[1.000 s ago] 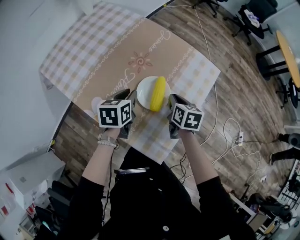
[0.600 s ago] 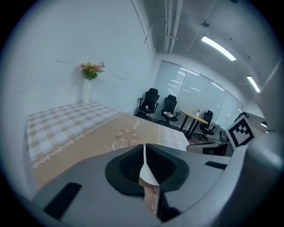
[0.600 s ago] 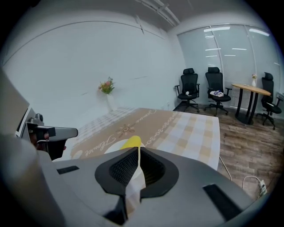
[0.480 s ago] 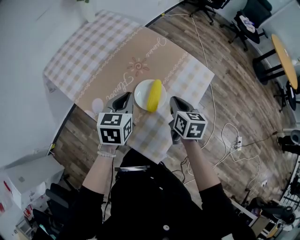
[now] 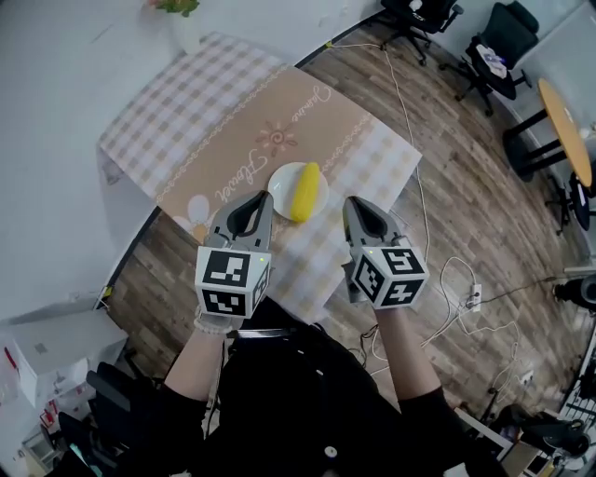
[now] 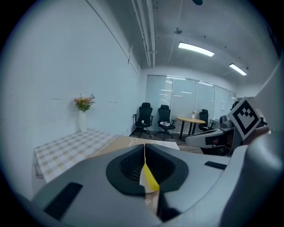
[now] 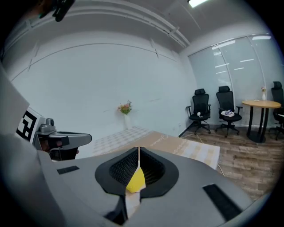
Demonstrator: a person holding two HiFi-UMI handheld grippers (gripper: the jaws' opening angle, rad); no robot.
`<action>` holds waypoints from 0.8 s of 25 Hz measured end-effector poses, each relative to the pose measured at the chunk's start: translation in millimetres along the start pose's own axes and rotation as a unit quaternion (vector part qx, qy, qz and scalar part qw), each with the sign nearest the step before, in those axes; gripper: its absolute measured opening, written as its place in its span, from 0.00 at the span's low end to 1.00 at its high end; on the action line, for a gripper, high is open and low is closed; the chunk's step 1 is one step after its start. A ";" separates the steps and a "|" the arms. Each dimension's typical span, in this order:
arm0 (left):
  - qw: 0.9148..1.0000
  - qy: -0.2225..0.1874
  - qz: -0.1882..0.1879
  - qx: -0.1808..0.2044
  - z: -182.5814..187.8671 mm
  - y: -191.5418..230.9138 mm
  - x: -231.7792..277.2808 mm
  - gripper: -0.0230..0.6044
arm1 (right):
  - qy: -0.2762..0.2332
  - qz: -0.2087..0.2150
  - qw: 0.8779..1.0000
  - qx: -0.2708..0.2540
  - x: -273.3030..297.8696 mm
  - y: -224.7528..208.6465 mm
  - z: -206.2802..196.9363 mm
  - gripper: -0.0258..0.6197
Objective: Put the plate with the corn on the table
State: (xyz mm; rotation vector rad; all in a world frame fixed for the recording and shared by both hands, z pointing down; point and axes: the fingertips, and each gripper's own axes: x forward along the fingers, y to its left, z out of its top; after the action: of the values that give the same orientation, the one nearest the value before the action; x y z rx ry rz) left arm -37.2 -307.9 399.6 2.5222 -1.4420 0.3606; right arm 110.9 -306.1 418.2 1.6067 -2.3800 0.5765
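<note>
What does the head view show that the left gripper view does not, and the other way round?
Only the head view: the whole white round plate with the yellow corn cob on it, and the white power strip on the wooden floor. Only the left gripper view: the long ceiling lights and the glass wall. Both: the beige checked tablecloth, the black office chairs and the right gripper.
</note>
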 end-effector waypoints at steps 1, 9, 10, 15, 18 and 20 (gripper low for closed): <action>1.000 -0.007 0.000 0.002 4.9 -3.5 -4.8 0.07 | -0.007 0.002 1.000 -0.009 -5.2 3.6 4.4 0.11; 0.999 -0.039 0.003 0.025 35.3 -26.6 -43.9 0.06 | -0.051 0.024 0.996 -0.074 -44.1 29.9 35.5 0.11; 0.999 -0.042 0.003 0.028 37.9 -29.7 -48.8 0.06 | -0.053 0.026 0.995 -0.084 -48.3 32.6 37.2 0.11; 0.998 -0.049 -0.002 0.028 42.7 -46.4 -69.1 0.06 | -0.061 0.042 0.992 -0.099 -65.8 45.1 41.4 0.11; 0.998 -0.048 -0.007 0.040 41.3 -55.4 -76.1 0.06 | -0.064 0.046 0.992 -0.102 -75.9 48.8 42.5 0.11; 0.998 -0.046 -0.012 0.050 39.2 -60.3 -80.0 0.06 | -0.066 0.049 0.991 -0.107 -81.1 51.5 44.0 0.11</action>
State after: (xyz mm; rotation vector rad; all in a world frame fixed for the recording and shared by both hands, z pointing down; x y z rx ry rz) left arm -20.2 -224.7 333.5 2.6645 -1.4595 0.3246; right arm 96.2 -240.1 337.0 1.4834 -2.5268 0.2264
